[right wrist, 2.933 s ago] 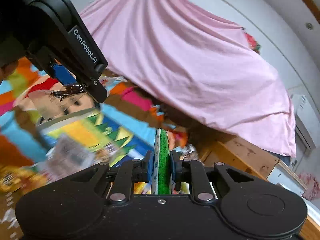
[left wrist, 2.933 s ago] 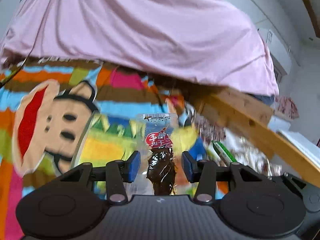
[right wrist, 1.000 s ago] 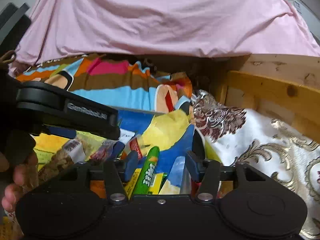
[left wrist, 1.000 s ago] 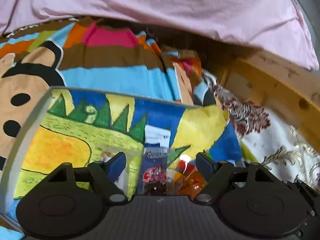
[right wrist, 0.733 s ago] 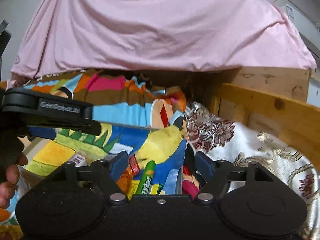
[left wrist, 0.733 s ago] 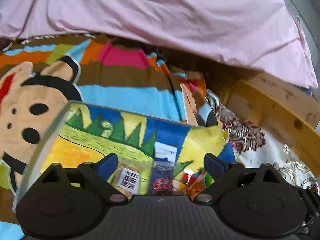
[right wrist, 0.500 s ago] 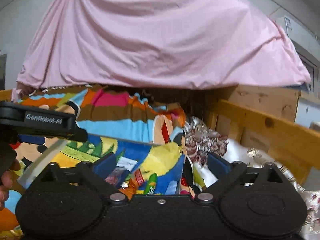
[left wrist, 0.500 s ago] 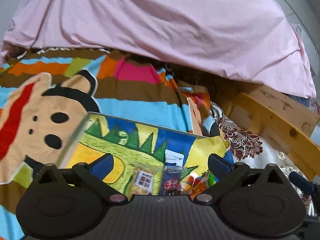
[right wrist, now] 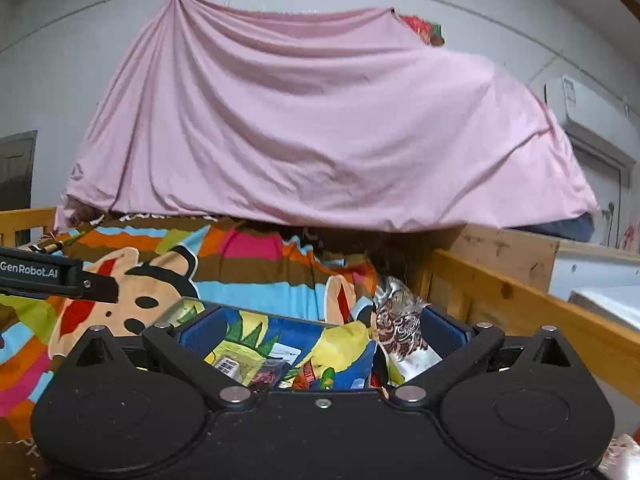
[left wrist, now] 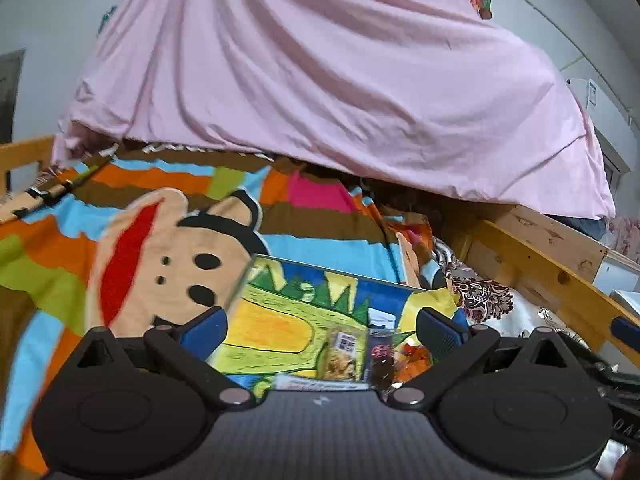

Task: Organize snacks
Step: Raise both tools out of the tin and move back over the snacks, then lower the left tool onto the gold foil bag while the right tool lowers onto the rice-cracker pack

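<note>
The left gripper and the right gripper both hover above the colourful box, fingers spread wide with nothing between them; both have just been opening. The snack packets lie inside the box, which rests on the striped cartoon blanket below the pink sheet

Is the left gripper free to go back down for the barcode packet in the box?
Probably yes. The left gripper is open and empty, and the barcode packet lies on top in the open box, uncovered and right below the fingers.
</note>
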A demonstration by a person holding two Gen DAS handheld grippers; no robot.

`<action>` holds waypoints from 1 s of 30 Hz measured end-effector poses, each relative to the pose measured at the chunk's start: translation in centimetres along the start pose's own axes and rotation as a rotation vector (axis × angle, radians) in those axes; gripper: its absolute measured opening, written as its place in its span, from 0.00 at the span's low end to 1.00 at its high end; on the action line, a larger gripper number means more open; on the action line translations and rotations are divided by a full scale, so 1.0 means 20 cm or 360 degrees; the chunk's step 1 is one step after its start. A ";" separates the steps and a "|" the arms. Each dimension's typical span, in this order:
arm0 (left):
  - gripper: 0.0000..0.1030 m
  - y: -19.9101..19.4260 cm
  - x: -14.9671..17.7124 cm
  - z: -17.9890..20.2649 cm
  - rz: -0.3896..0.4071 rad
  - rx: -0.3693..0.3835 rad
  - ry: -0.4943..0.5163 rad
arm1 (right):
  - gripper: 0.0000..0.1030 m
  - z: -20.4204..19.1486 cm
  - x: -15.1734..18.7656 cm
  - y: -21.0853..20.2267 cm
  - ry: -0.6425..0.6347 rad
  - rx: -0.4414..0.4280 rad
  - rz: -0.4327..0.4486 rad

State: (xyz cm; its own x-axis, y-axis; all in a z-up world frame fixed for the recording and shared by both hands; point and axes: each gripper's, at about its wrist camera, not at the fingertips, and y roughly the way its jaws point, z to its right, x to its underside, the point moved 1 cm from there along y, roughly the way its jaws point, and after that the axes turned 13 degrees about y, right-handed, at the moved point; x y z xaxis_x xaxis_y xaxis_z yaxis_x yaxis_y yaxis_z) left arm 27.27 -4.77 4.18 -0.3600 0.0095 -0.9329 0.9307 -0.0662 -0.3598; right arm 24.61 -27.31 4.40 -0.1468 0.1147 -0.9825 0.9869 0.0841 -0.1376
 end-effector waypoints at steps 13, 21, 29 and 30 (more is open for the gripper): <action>1.00 -0.45 0.16 -0.17 0.0068 -0.0044 0.0033 | 0.99 -0.15 0.15 -0.52 -0.0090 -0.0012 0.0127; 1.00 -0.60 0.31 -0.23 0.0021 -0.0052 0.0068 | 0.99 -0.22 0.27 -0.71 -0.0113 -0.0013 0.0075; 1.00 -0.62 0.49 -0.26 -0.0107 -0.0053 0.0168 | 0.99 -0.29 0.36 -0.74 -0.0112 -0.0024 -0.0086; 1.00 -0.62 0.50 -0.26 -0.0119 -0.0048 0.0166 | 0.99 -0.29 0.37 -0.73 -0.0118 -0.0030 -0.0108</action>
State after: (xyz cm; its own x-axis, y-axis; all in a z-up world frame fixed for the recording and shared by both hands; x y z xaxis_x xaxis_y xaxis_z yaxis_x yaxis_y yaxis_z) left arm 12.51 1.38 -0.79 -0.4215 0.1168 -0.8993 0.9035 -0.0316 -0.4275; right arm 8.67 -21.87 -0.09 -0.2073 0.0347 -0.9777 0.9733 0.1076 -0.2026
